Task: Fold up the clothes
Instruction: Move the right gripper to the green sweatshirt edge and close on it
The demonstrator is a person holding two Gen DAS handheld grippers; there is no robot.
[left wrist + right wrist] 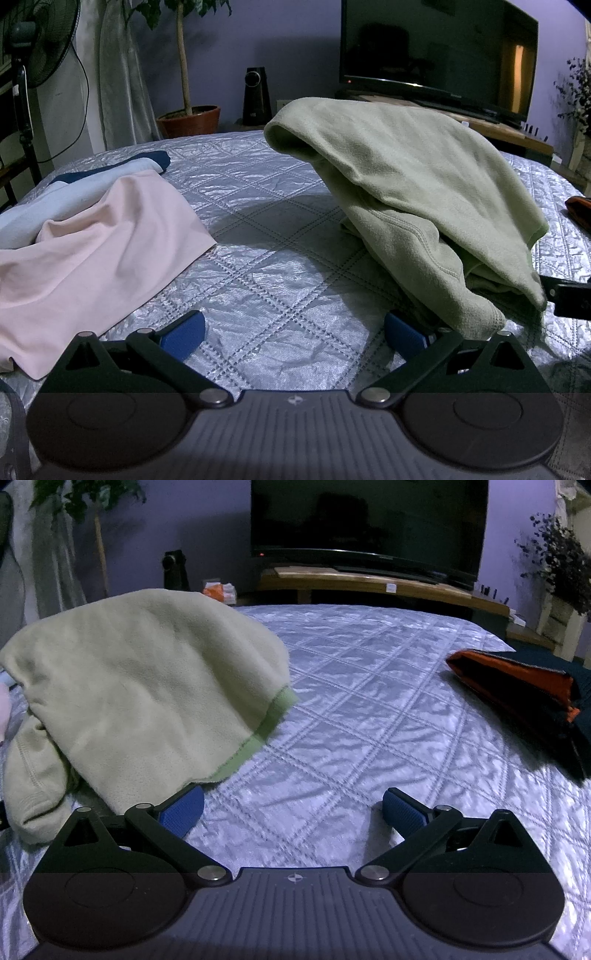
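Green fleece garment (pixel 424 177) sits bunched in a heap on the quilted bedspread (pixel 266 266), between the two grippers — looks draped over itself, not flat, so my read is no clean fold is set yet. Left gripper (pixel 293 334) is spread wide with nothing between the blue pads; its right-hand pad sits just under the garment's near hem, possibly touching, can't confirm. Right gripper (pixel 293 810) is also spread wide and empty; its left pad is tucked right at the fleece edge. Likely both are staged low at the near hem to pick up corners.

View differences:
- Left wrist view only: pink cloth (pixel 92 251) lying loose on the left, with a pale blue piece (pixel 74 192) and a navy one (pixel 147 158) behind it — probably the unfolded queue.
- Right wrist view only: orange-and-dark folded item (pixel 517 683) well apart on the right, plausibly the done stack.
- Right view also shows the fleece's brighter green underside edge.
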